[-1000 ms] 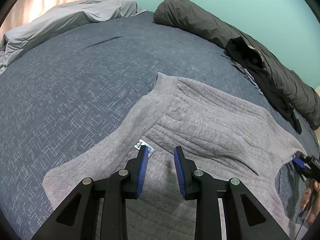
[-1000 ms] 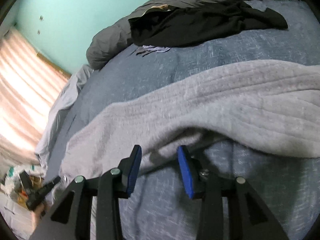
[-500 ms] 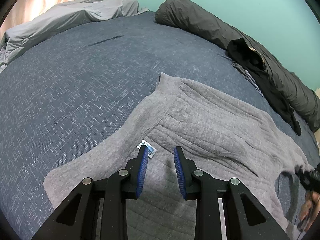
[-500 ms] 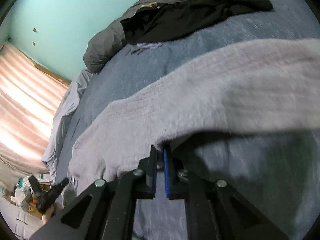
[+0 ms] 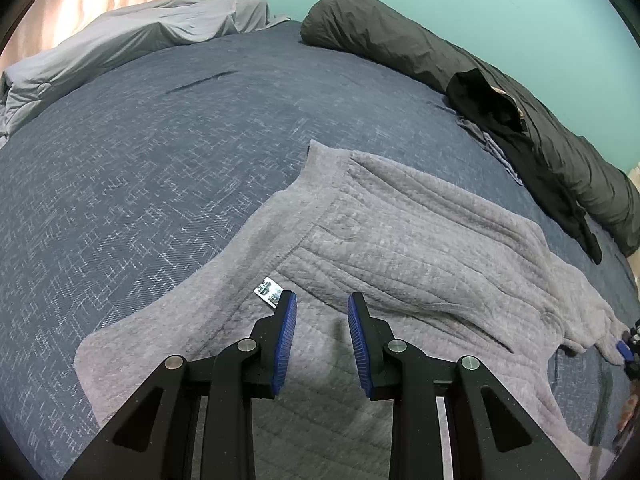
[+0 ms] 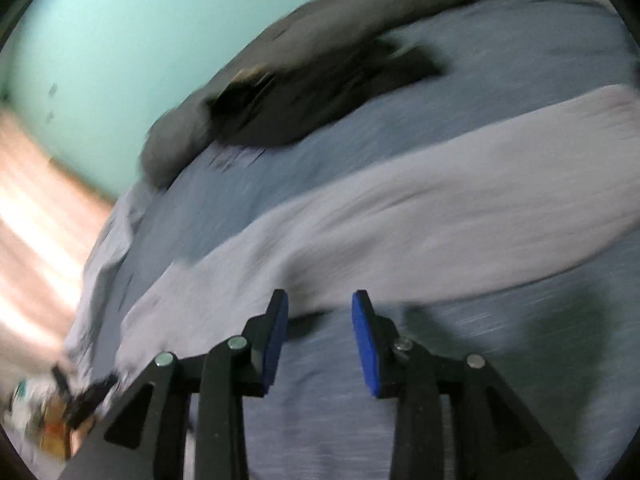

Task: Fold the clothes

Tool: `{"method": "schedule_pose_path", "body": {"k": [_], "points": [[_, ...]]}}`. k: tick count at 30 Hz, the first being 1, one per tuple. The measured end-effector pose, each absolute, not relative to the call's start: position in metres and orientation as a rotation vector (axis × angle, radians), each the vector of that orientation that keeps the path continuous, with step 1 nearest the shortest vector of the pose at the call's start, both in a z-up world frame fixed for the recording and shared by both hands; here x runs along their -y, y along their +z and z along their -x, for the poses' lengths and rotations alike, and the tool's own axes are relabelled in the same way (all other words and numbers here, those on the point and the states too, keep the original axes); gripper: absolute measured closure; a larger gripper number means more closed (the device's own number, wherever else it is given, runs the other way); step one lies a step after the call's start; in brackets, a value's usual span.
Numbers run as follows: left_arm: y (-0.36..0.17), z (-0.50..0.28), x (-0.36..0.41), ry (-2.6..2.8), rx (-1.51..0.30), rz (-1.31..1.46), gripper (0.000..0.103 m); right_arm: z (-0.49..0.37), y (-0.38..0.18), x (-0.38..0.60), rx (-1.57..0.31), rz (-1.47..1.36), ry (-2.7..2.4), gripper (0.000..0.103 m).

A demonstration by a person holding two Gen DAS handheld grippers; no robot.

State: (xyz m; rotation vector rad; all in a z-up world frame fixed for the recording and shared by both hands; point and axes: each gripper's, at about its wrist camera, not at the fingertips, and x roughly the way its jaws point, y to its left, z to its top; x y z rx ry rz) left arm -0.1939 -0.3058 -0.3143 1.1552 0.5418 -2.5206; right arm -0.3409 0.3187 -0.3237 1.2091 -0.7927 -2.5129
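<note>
A grey quilted garment (image 5: 400, 240) lies spread on the blue bedspread (image 5: 160, 140), a small label (image 5: 269, 291) showing at its seam. My left gripper (image 5: 322, 304) hovers open just above the garment beside that label, with nothing between its pads. In the blurred right wrist view my right gripper (image 6: 320, 300) has its jaws opening, and they are empty. The garment's (image 6: 400, 216) lower edge lies just beyond its fingertips. At the far right edge of the left wrist view the right gripper (image 5: 628, 348) sits by the garment's stretched-out end.
A rolled dark grey duvet (image 5: 400, 40) runs along the teal wall, with a black garment (image 5: 500, 116) draped on it. Light grey bedding (image 5: 140, 32) is piled at the far left by a curtain. Bare bedspread stretches left of the garment.
The right gripper shut at the garment's edge, then opened and swung off sideways, blurring its view. The garment's right end now lies drawn out further. The left gripper stayed still.
</note>
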Motion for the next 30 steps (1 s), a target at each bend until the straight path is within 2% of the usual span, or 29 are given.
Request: {"method": "schedule_pose_path", "body": {"k": [5,8,12,25,27,29,30], "points": [[-0.313,0.196,0.3,-2.524,-0.512,-1.153,0.074,0.331,-0.329,-0.419,0.892,-1.311,-2.772,0.069],[-0.313,0.2,0.292,-2.529,-0.485,-1.16,0.074,0.331,-0.338,-0.458,0.96,-1.39,-2.821,0.061],[-0.317,0.207,0.282,-2.532,-0.452,-1.187,0.074,0.334,-0.354,-0.492,1.065,-1.451,-2.837,0.058],[-0.318,0.216,0.271,-2.525,-0.386,-1.172,0.074,0.359,-0.363,-0.541,0.978,-1.403,-2.931,0.055],[-0.318,0.217,0.269,-2.525,-0.376,-1.175,0.074,0.364,-0.363,-0.54,0.921,-1.397,-2.949,0.06],[-0.319,0.218,0.266,-2.527,-0.366,-1.178,0.074,0.369,-0.36,-0.537,0.857,-1.386,-2.97,0.084],[-0.318,0.219,0.265,-2.528,-0.361,-1.178,0.074,0.37,-0.355,-0.534,0.794,-1.368,-2.996,0.088]]}}
